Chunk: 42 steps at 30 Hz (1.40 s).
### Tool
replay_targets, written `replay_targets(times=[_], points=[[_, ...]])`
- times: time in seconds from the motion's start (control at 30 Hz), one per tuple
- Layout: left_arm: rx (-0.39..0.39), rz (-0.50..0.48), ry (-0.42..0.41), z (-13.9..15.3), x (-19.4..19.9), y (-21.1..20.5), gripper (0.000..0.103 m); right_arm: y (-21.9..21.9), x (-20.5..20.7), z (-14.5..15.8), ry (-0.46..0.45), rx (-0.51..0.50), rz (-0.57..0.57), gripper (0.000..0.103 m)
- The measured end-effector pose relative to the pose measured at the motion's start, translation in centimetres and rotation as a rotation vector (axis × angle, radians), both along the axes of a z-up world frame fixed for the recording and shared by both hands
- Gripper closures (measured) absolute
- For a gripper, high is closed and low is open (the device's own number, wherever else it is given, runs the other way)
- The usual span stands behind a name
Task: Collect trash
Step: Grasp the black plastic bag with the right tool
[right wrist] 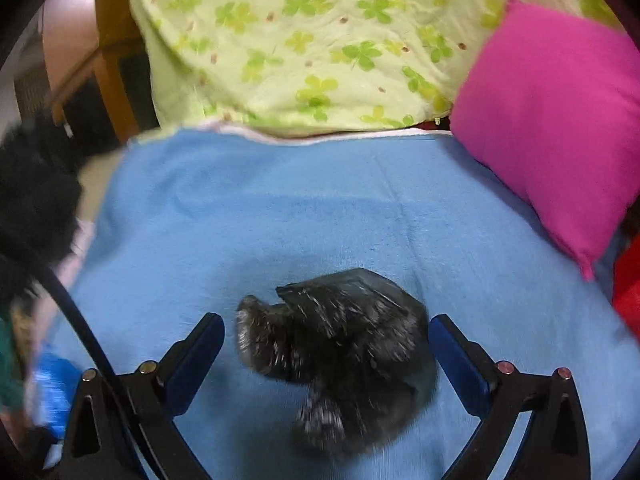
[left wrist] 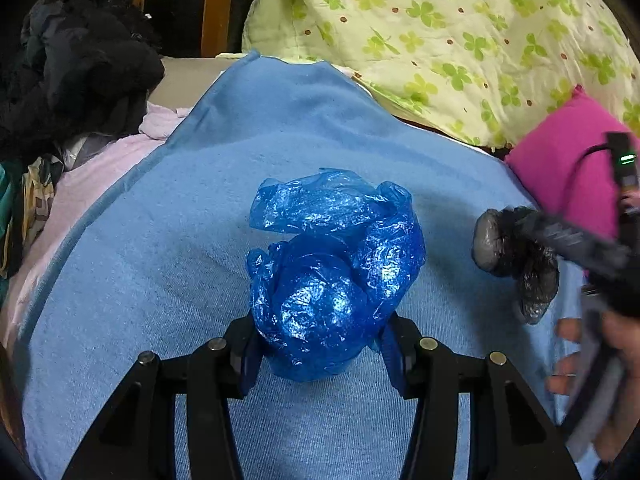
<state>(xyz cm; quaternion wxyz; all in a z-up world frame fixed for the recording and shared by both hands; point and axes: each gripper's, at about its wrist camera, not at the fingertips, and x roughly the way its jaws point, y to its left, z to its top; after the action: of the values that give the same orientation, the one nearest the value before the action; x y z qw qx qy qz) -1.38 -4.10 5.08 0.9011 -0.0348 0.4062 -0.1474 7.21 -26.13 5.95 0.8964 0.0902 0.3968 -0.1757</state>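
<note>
A crumpled blue plastic bag lies on a light blue blanket. My left gripper is closed against the bag's near end, both pads pressing its sides. A crumpled dark grey plastic bag lies on the same blanket. My right gripper is open with its fingers on either side of the grey bag, the right finger touching it. In the left wrist view the grey bag and the right gripper's finger over it show at the right edge. The right view is blurred.
A green clover-print quilt and a pink pillow lie at the back and right. A pile of dark clothes sits at the left beside a pink cloth. A wooden frame stands behind.
</note>
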Motion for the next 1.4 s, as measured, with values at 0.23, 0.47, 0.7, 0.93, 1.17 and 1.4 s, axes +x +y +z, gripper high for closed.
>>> replay_targets(times=[0.23,0.47,0.7,0.93,1.17,1.4], points=[[-0.011,0.002,0.005,0.1,0.2,0.2,0.051,0.6,1.2,-2.1,0.103,-0.068,0.035,0.018],[0.004,0.004,-0.036,0.6,-0.7,0.0,0.051,0.1,-4.7,2.5,0.058,-0.078,0.016,0.029],[0.059,-0.043,-0.084,0.9,-3.9,-0.6,0.051,-0.2,-12.8,5.4,0.070,-0.035,-0.050,0.068],[0.064,-0.067,-0.081,0.8,-7.1,0.8,0.050,-0.4,-16.0,4.1,0.058,0.120,-0.057,0.000],[0.044,-0.020,-0.058,0.4,-5.4,1.2,0.050,-2.0,-16.9,6.1,0.000,0.070,-0.013,0.000],[0.022,-0.012,-0.029,0.0,-4.0,0.5,0.050,-3.4,-13.4,3.9,0.078,-0.025,0.119,0.000]])
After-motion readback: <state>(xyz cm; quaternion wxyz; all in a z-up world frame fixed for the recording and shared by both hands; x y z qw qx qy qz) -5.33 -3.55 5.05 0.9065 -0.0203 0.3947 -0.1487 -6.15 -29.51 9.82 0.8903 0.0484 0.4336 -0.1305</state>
